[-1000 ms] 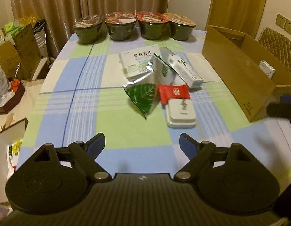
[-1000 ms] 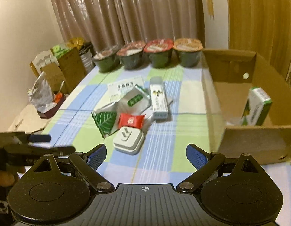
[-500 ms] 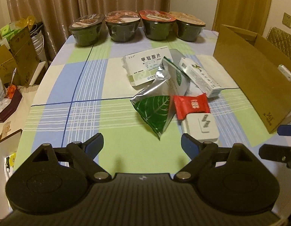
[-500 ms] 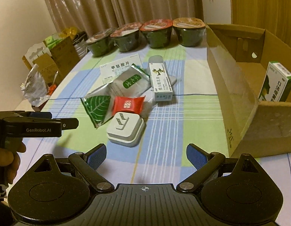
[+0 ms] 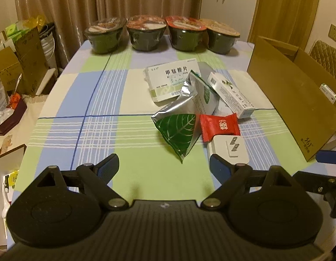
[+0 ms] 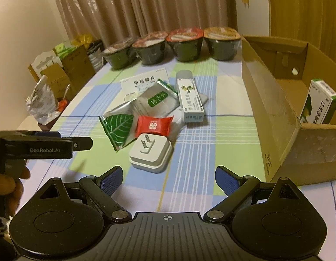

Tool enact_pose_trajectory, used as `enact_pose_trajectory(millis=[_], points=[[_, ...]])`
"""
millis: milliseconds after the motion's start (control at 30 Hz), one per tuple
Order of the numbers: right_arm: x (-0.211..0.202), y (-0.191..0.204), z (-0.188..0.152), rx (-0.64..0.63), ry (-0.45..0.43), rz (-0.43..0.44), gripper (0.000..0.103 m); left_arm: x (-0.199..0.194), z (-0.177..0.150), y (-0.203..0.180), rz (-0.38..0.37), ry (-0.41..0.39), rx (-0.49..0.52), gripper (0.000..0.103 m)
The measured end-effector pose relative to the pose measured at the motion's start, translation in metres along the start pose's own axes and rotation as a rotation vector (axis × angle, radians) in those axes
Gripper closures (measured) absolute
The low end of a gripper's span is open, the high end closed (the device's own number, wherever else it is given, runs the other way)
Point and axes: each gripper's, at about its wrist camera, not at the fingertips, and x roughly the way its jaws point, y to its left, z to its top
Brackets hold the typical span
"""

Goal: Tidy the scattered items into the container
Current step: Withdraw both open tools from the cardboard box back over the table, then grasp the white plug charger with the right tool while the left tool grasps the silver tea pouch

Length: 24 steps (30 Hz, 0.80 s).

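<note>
Both grippers closed in on the pile vs 1 s ago, left gripper (image 5: 164,166) & right gripper (image 6: 169,177) jaws apart, empty, white plug adapter (image 6: 151,152) nearest, cardboard box (image 6: 274,100) right w/ prob. one carton (image 6: 320,104) in, so next pick imminent.

A checked cloth in blue, green and cream covers the bench (image 5: 85,100). Four sealed instant-noodle bowls (image 5: 146,35) stand in a row along its far edge. Near the middle lies a loose cluster: a flat white medicine box (image 5: 168,80), a silver pouch with a green leaf (image 5: 178,130) partly over it, a long white carton (image 5: 231,94) beside that, a red sachet (image 5: 219,126) and a white plug adapter (image 5: 228,150) nearest the camera, touching the sachet. An open cardboard box (image 6: 274,113) sits on the right side of the bench, apart from the cluster.
</note>
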Motion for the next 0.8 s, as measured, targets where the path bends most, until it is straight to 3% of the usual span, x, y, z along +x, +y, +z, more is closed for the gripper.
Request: enact_pose_trajectory(millis=[333,800], points=[[0.000,0.021,-0.005,-0.006,0.020,-0.013,0.006,-0.032,0.013,0.006,-0.013,-0.016,0.012,0.013],[0.087,0.037,0.012,0.049,0.019,-0.036,0.006,0.021,0.042,0.018,-0.038,0.004,0.079,0.013]])
